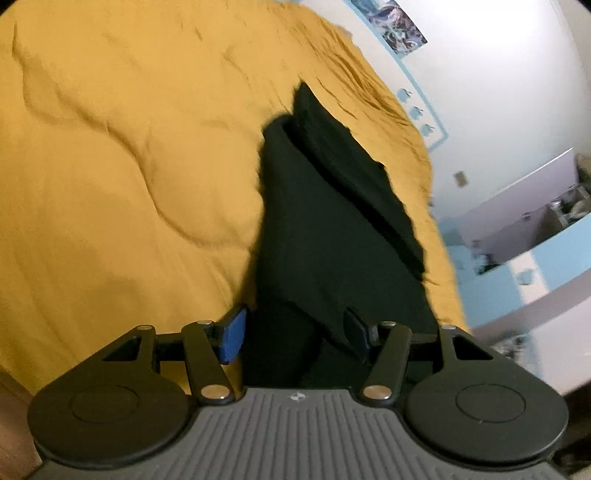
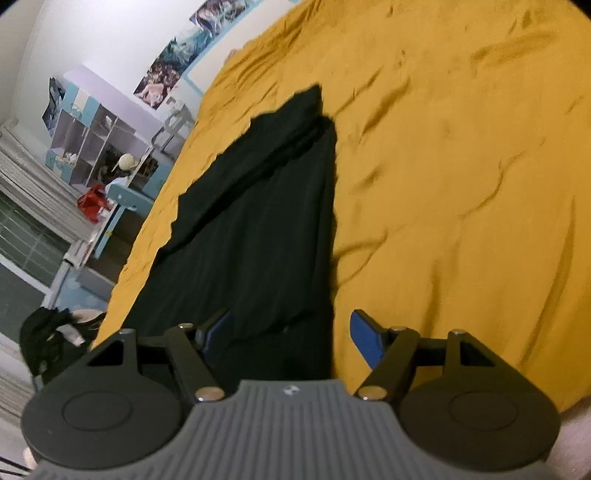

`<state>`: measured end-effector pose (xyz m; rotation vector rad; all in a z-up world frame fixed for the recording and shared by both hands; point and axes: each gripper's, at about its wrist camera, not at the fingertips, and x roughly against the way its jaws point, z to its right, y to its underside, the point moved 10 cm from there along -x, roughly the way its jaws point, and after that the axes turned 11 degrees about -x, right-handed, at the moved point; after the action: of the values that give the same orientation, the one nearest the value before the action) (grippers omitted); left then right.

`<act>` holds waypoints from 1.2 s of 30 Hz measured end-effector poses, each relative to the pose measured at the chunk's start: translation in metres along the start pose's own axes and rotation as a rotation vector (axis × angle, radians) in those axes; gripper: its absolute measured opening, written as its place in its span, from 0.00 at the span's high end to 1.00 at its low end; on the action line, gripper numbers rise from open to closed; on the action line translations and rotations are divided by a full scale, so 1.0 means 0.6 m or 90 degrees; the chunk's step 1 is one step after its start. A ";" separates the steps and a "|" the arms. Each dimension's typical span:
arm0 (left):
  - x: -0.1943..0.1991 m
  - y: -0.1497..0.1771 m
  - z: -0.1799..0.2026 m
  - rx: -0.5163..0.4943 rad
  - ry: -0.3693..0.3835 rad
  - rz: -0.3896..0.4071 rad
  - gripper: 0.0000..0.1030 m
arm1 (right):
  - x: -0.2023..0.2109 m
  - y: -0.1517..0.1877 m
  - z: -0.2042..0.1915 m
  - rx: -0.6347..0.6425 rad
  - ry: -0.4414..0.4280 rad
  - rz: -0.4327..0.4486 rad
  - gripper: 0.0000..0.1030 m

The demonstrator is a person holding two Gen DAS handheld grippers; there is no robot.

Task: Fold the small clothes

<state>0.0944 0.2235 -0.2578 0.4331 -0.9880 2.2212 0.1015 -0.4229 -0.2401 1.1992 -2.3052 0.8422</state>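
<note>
A black garment (image 1: 325, 221) lies stretched out on a mustard-yellow bedcover (image 1: 122, 155), narrowing away from me. My left gripper (image 1: 295, 336) is open, its blue pads (image 1: 232, 334) set on either side of the garment's near end. In the right wrist view the same black garment (image 2: 258, 221) runs away across the yellow bedcover (image 2: 461, 166). My right gripper (image 2: 291, 338) is open over the garment's near edge, with one blue pad (image 2: 365, 339) over the cover. Whether either gripper touches the cloth cannot be told.
The bed's edge (image 2: 147, 236) drops to the floor on the left of the right wrist view. Beyond it stand a blue and lilac shelf unit (image 2: 103, 144), a red bag (image 2: 92, 203) and dark clothes (image 2: 48, 336) on the floor. A white wall with posters (image 1: 399, 26) stands behind.
</note>
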 end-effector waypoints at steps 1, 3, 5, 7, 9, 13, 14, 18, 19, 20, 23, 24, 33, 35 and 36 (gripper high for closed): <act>-0.004 0.006 0.000 0.001 0.010 -0.008 0.34 | -0.004 0.000 -0.001 0.000 -0.001 -0.005 0.35; -0.012 0.008 0.002 -0.011 0.004 -0.007 0.33 | -0.016 0.002 -0.001 -0.001 0.002 -0.012 0.35; -0.027 0.009 0.003 -0.006 0.012 -0.012 0.28 | -0.028 0.002 0.003 -0.012 -0.005 -0.018 0.35; -0.037 0.010 0.009 0.001 0.025 -0.016 0.24 | -0.033 0.003 0.003 -0.028 -0.017 -0.023 0.35; -0.041 0.011 0.016 -0.005 0.031 -0.016 0.24 | -0.031 0.007 -0.004 -0.030 -0.035 -0.030 0.35; -0.048 0.016 0.022 0.008 0.069 -0.020 0.27 | -0.031 0.021 -0.012 -0.025 -0.060 -0.049 0.35; -0.049 0.018 0.023 0.011 0.069 -0.016 0.36 | -0.033 0.021 -0.010 -0.034 -0.062 -0.048 0.35; -0.052 0.030 -0.003 0.068 0.042 -0.007 0.86 | -0.033 0.016 0.003 -0.056 -0.027 -0.011 0.79; -0.050 0.031 -0.003 0.077 0.047 0.000 0.86 | -0.034 0.017 0.006 -0.053 -0.014 -0.009 0.88; -0.050 0.033 -0.001 0.075 0.047 0.002 0.87 | -0.032 0.018 0.006 -0.055 -0.015 -0.006 0.89; -0.046 0.030 0.013 0.060 0.047 0.012 0.88 | -0.025 0.015 0.002 -0.076 -0.038 -0.009 0.91; -0.044 0.027 0.019 0.062 0.052 0.017 0.88 | -0.023 0.012 0.000 -0.082 -0.048 -0.008 0.91; -0.061 0.019 0.027 0.081 0.070 0.018 0.89 | -0.049 0.014 -0.003 -0.092 -0.051 -0.053 0.92; -0.058 0.017 0.027 0.091 0.074 0.036 0.90 | -0.044 0.010 -0.003 -0.111 -0.071 -0.049 0.94; -0.057 0.013 0.029 0.091 0.073 0.049 0.90 | -0.041 0.007 -0.005 -0.118 -0.079 -0.048 0.94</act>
<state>0.1144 0.1918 -0.2684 0.3307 -0.8011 2.3666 0.1119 -0.4046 -0.2541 1.2789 -2.3588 0.5288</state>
